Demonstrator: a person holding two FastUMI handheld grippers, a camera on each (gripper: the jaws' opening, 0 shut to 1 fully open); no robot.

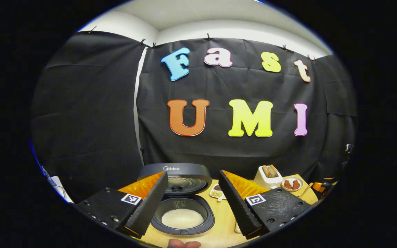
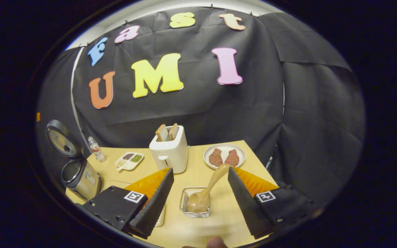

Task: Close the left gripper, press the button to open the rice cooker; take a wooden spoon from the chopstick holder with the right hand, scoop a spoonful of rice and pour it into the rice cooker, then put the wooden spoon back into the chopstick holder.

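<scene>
A light wooden surface (image 2: 198, 162) carries everything, closed in on its far and lateral sides by black cloth hung as the booth's wall (image 2: 253, 103), with a pale ceiling strip above it.

In the left gripper view, the rice cooker (image 1: 183, 206) stands open just ahead, its lid (image 1: 176, 175) tipped up toward the wall, and white rice (image 1: 182, 218) lies in the dark inner pot. The lid's upper edge bears a white brand name that reads "Midea". The left gripper (image 1: 191, 199) hangs above the cooker with its jaws released and spread wide, grasping nothing. Square black-and-white marker tags sit on both of its finger bases. Beyond the cooker lie a small divided dish (image 1: 217, 192), a white toaster (image 1: 268, 176) with two slices in it, and a plate (image 1: 292, 184) with two brownish pieces.

In the right gripper view, the right gripper (image 2: 200, 199) also hangs with jaws released and wide apart, holding nothing. Between them on the surface stands a small clear square container (image 2: 195, 203), and the wooden spoon (image 2: 207, 191) rests in it, bowl down, its handle leaning up toward the plate (image 2: 224, 155). The toaster (image 2: 169, 150) stands near the middle, the divided dish (image 2: 129, 161) to its left, then a small bottle (image 2: 96, 148) whose label is too small to read. The rice cooker (image 2: 78, 174) is at the far left, lid up.
</scene>
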